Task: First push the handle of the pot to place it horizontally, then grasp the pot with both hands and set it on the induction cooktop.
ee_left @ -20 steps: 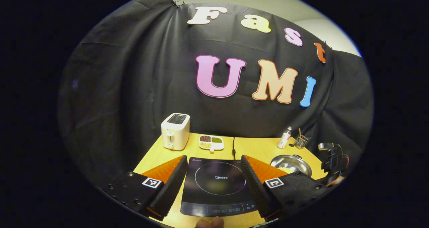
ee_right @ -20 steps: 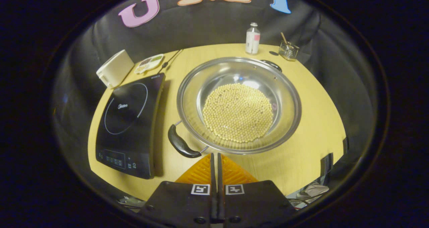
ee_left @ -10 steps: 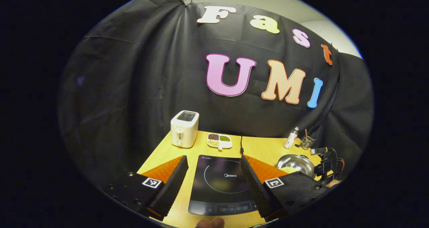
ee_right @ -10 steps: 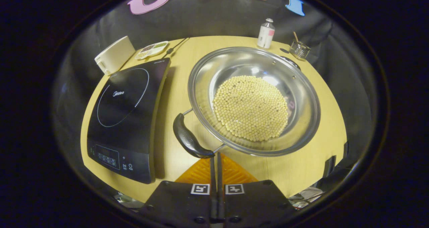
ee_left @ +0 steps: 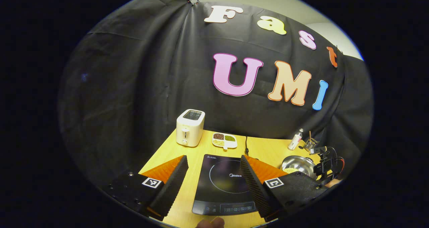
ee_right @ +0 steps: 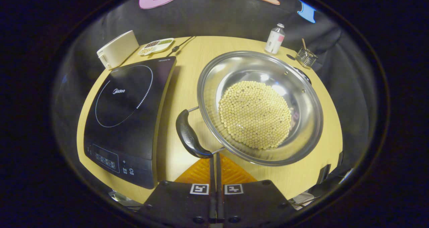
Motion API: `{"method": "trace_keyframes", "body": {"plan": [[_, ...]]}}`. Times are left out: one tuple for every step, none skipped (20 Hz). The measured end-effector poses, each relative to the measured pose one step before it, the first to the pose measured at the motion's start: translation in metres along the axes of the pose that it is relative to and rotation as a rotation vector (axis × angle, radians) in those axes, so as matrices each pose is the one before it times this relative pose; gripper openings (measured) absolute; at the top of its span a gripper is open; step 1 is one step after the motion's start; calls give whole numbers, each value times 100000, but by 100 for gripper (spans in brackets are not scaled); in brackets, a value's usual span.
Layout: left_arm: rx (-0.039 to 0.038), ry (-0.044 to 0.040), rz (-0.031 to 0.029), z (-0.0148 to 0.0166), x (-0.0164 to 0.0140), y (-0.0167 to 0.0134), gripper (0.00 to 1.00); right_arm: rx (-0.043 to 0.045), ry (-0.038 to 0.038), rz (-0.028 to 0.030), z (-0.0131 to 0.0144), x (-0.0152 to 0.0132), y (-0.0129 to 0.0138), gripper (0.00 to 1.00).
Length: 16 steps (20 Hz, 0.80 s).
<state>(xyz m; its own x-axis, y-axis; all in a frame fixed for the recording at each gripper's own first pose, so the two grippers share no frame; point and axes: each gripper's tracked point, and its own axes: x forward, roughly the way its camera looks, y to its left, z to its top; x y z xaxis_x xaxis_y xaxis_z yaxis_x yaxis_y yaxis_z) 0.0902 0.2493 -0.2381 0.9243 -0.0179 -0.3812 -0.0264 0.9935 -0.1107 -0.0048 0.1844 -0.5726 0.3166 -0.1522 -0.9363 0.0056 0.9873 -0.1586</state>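
Pot (ee_right: 259,107): a shiny steel pan holding a round bed of pale beans (ee_right: 254,114), sitting on the wooden table (ee_right: 187,87) just right of the induction cooktop (ee_right: 125,110).
Near handle (ee_right: 188,137): black, angling toward the lower left — its tip is sitting right at the right gripper (ee_right: 215,161).
Right gripper: fingers pressed together, gripping nothing.
Left gripper (ee_left: 212,177): fingers spread wide, hovering over the cooktop's near edge.
Change: the handle is lying closer to the right gripper's fingertips than half a second ago; the pot is sitting lower and farther right in the right gripper view.
Behind: toaster (ee_left: 190,127), divided snack dish (ee_left: 224,140), bottle (ee_right: 274,38).
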Motion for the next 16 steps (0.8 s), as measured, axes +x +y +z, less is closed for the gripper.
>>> {"method": "trace_keyframes", "body": {"plan": [[216, 88, 324, 58, 182, 13, 96, 254, -288, 398, 210, 115, 324, 0], [-85, 257, 220, -137, 20, 124, 96, 371, -297, 475, 479, 164, 363, 0], [-115, 388, 332, -9, -60, 22, 96, 387, -283, 563, 341, 195, 336, 0], [-101, 114, 123, -37, -85, 2, 96, 442, -323, 569, 498, 181, 373, 2], [161, 129, 85, -14, 33, 2, 96, 660, -262, 654, 478, 261, 313, 0], [191, -84, -5, 20, -64, -9, 96, 962, -381, 579, 600, 180, 387, 0], [231, 71, 105, 123, -13, -94, 96, 1210, -418, 490, 442, 215, 316, 0], [178, -56, 176, -69, 81, 45, 96, 1534, -377, 354, 634, 218, 283, 3], [100, 183, 187, -55, 69, -74, 96, 1523, -563, 489, 397, 219, 300, 3], [44, 107, 159, 78, -112, -39, 96, 1264, -329, 506, 489, 153, 325, 2], [86, -167, -35, 183, -4, -121, 96, 629, -554, 540, 345, 198, 247, 2], [268, 18, -58, -101, -93, -108, 96, 452, -137, 459, 271, 169, 164, 2], [449, 8, -86, 19, -11, -48, 96, 1268, -187, 363, 135, 83, 169, 2], [553, -185, -33, 126, -186, -200, 96, 1938, 112, 492, 235, 132, 117, 2], [531, -230, -164, 229, -111, -194, 96, 1993, 159, 606, 178, 118, 137, 7], [614, -149, -88, 101, -157, -3, 96, 1718, 180, 643, 273, 62, 132, 2]]}}
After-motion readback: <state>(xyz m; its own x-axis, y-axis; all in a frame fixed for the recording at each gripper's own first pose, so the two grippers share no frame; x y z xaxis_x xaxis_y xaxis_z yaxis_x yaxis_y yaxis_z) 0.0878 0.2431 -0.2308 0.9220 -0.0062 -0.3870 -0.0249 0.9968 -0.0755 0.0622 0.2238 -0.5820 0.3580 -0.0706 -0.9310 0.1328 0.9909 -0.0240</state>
